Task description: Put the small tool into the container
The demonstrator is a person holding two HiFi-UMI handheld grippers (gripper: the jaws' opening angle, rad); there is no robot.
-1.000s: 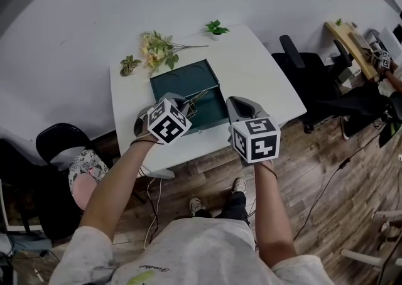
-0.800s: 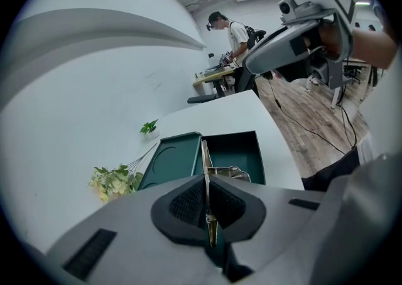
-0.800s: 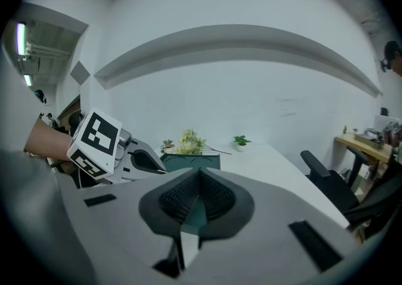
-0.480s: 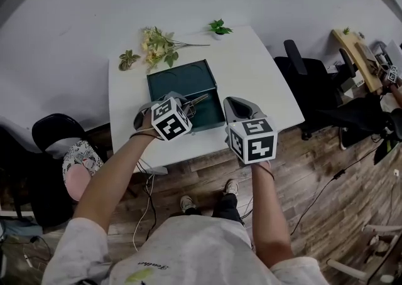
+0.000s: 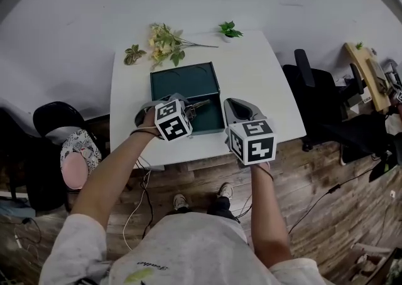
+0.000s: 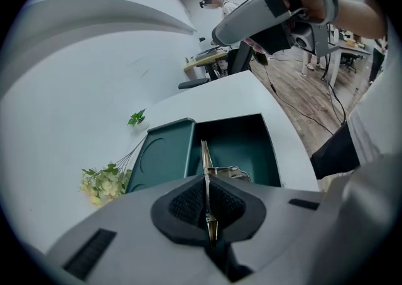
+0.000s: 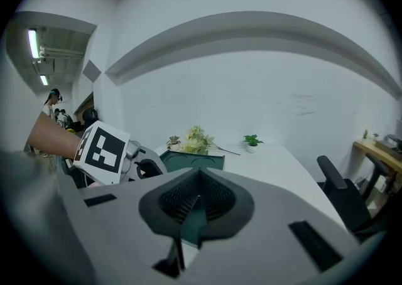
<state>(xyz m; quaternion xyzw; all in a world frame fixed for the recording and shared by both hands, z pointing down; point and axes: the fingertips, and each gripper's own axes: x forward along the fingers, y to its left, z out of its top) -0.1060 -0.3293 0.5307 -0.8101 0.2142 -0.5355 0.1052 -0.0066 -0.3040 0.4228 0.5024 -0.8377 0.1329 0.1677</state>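
A dark green box (image 5: 211, 120) lies open on the white table (image 5: 257, 76), with its lid (image 5: 182, 80) flat behind it. My left gripper (image 5: 191, 108) is shut on a small metal tool (image 5: 201, 103) and hangs over the near left part of the tray. In the left gripper view the thin tool (image 6: 204, 155) sticks out from between the pads (image 6: 188, 202), pointing down into the tray (image 6: 242, 142). My right gripper (image 5: 237, 107) hovers just right of the box, jaws together with nothing in them. The right gripper view shows its pads (image 7: 217, 197) meeting over the box (image 7: 191, 160).
A bunch of artificial flowers (image 5: 164, 42) and a loose sprig (image 5: 132, 53) lie behind the box. A small potted plant (image 5: 230, 29) stands at the table's far edge. Black office chairs (image 5: 314, 89) stand to the right, and a black stool (image 5: 53, 120) to the left.
My left gripper has sunk a little toward the tray with the tool still in it. The right gripper has shifted slightly beside the box.
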